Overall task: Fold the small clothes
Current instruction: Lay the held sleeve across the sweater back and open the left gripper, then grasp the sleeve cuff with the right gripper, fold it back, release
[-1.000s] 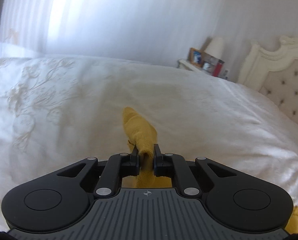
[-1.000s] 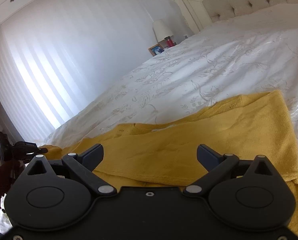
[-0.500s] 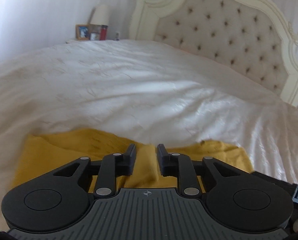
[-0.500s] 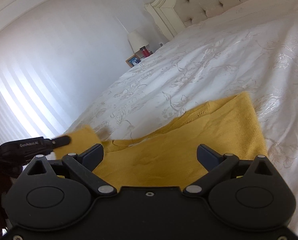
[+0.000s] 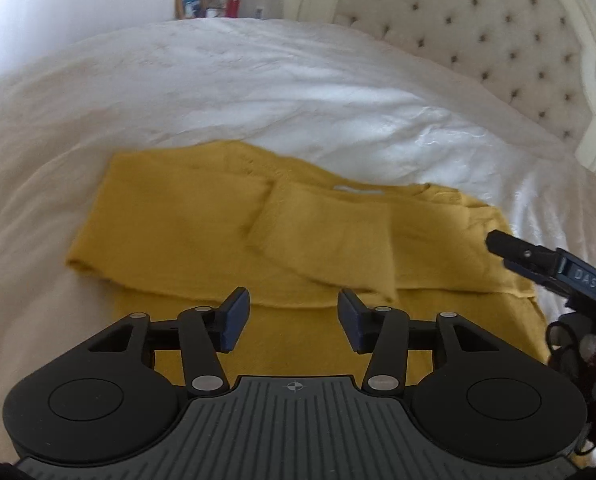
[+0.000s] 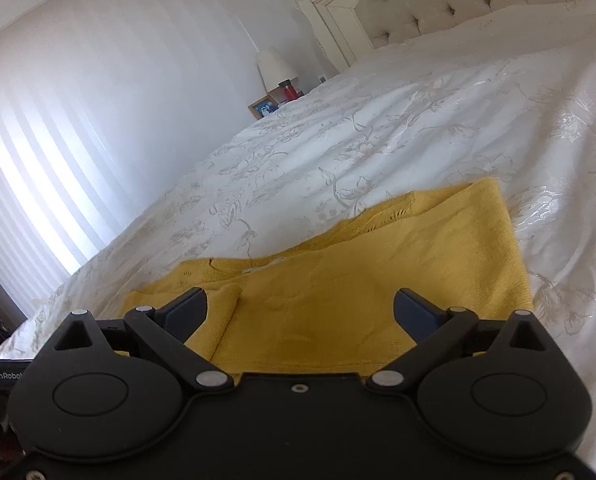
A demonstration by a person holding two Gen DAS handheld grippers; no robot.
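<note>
A mustard-yellow knit top (image 5: pixel 202 216) lies flat on the white bedspread (image 5: pixel 258 92), with a sleeve (image 5: pixel 329 236) folded across its middle. My left gripper (image 5: pixel 294 320) is open and empty, just above the top's near edge. The right gripper's finger (image 5: pixel 513 252) enters that view at the top's right side. In the right wrist view the same top (image 6: pixel 377 280) lies under my right gripper (image 6: pixel 301 312), which is wide open and empty.
A tufted cream headboard (image 5: pixel 477 40) stands at the far right. A nightstand with a lamp (image 6: pixel 276 66), a photo frame (image 5: pixel 188 5) and a red jar (image 6: pixel 290 91) sits beside the bed. Bright white curtains (image 6: pixel 58 140) hang on the far left.
My left gripper was shut on the yellow sleeve, carried it over the top, then opened and let go. The sleeve now lies folded across the top. My right gripper stayed open.
</note>
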